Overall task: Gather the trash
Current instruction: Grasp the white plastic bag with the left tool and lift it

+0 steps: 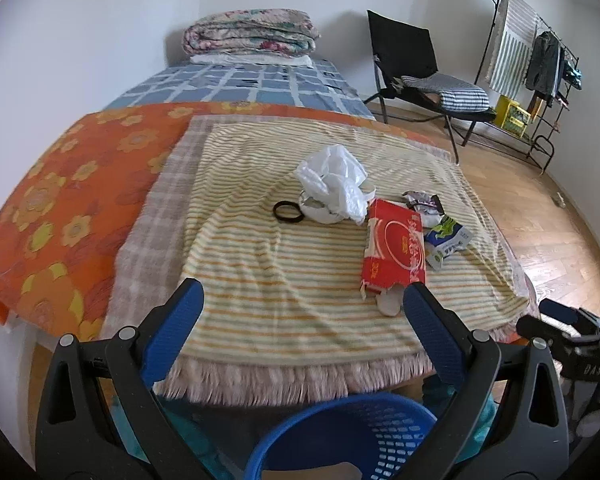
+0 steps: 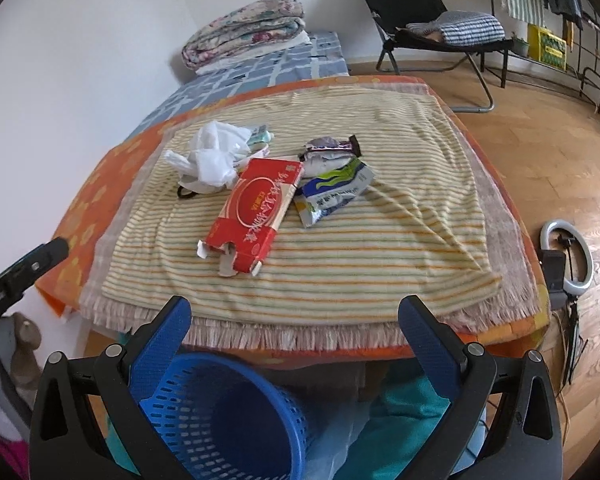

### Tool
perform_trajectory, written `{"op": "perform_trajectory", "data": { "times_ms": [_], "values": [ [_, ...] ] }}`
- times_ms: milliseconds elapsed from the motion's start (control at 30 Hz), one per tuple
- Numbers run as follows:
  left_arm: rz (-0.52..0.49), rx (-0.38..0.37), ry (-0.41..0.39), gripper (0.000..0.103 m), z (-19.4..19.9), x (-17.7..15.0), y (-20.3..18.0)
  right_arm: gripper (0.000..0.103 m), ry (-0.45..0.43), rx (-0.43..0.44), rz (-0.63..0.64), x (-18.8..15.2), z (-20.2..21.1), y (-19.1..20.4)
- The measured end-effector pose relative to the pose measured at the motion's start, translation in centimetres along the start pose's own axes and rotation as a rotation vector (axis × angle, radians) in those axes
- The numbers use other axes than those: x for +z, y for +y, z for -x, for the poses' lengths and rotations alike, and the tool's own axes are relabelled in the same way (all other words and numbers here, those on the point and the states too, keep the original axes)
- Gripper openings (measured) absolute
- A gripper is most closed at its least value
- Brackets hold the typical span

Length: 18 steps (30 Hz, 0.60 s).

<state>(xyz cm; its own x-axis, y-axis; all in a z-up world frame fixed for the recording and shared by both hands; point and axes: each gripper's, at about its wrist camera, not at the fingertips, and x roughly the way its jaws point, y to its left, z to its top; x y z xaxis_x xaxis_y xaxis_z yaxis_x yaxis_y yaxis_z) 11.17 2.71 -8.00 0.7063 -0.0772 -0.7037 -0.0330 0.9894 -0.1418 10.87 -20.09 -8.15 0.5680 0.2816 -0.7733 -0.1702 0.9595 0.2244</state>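
Seemingly nothing has been picked up yet: from the left wrist view, the left gripper hangs with its jaws spread wide and empty over the near edge of the striped towel covering the table. Trash lies clustered ahead: a red carton nearest, a crumpled white plastic bag over what may be a small bowl, a black hair tie, and wrappers to the right. A blue basket sits below the table edge. From the right wrist view, the right gripper is likewise wide open and holds nothing, the same basket beneath it, the carton straight ahead and a green-and-white packet just beside it. The collecting looks barely begun; the next move calls for reaching forward over the carton's torn near end and closing on it.
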Motion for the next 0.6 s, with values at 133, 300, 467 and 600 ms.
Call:
{"op": "perform_trajectory", "data": {
  "times_ms": [133,300,467,600],
  "values": [
    [0.007,-0.033,0.027,0.095,-2.3,1.5,0.3,0.103,-0.01,0.03,-0.007,0.5,-1.1,0.4],
    [0.025,-0.085,0.077,0.093,-6.0,3.5,0.4,0.103,-0.004,0.041,-0.032,1.6,-3.2,1.1],
    [0.034,-0.097,0.115,0.085,-9.7,5.3,0.4,0.103,0.046,0.025,-0.012,2.4,-5.7,2.3],
    [0.027,-0.109,0.131,0.084,-12.4,6.8,-0.1,0.103,0.081,-0.009,-0.01,3.3,-8.0,3.2]
  ]
}}
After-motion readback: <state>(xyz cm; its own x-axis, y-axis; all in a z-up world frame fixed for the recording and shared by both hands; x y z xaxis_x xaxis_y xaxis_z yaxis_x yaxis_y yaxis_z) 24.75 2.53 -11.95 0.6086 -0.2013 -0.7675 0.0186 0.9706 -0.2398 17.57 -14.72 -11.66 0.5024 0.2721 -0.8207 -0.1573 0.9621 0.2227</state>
